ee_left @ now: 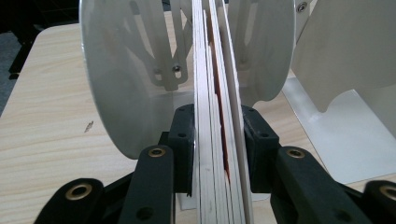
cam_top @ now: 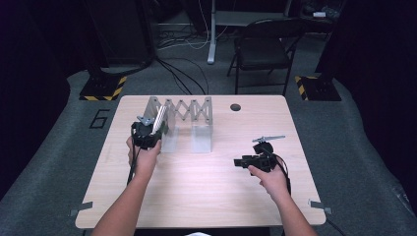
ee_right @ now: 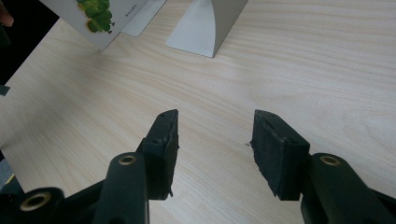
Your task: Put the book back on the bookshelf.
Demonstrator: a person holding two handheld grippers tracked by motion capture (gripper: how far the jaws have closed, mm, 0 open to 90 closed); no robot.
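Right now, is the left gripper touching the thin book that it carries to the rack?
Touching. In the left gripper view, the left gripper has both black jaws pressed flat against the covers of the thin book, with no gap on either side.

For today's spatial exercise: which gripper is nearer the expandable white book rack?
Left. The left gripper is at the rack's left end, holding a book; the right gripper hovers apart.
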